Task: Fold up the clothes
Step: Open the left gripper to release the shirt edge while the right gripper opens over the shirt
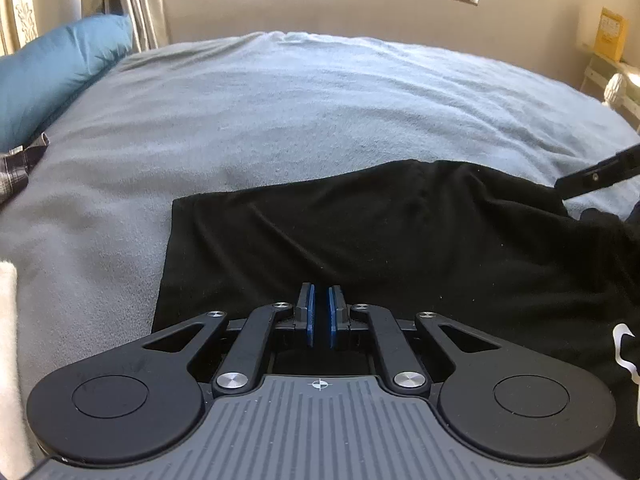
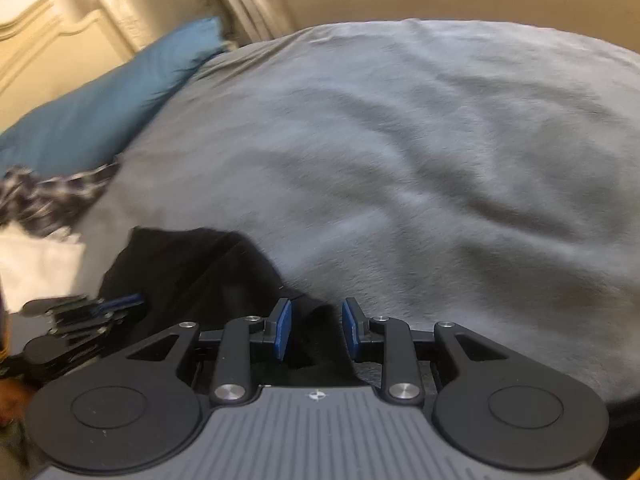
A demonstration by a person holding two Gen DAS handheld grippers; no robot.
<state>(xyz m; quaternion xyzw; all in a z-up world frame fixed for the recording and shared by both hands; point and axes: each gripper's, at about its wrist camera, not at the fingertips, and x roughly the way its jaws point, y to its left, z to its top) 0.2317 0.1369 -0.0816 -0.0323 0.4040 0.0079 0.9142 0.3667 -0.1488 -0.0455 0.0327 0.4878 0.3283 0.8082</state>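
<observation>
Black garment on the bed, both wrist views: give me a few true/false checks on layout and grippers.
1. The black garment lies on a grey-blue blanket. True.
2. The left gripper has its jaws wide apart. False: its blue pads are nearly together, with only a thin gap.
3. The right gripper shows a clear gap between its pads. True; whether cloth is pinched there cannot be told.
4. A red pillow lies at the far left. False: the pillow is blue.
5. A plaid cloth lies near the pillow. True.
</observation>
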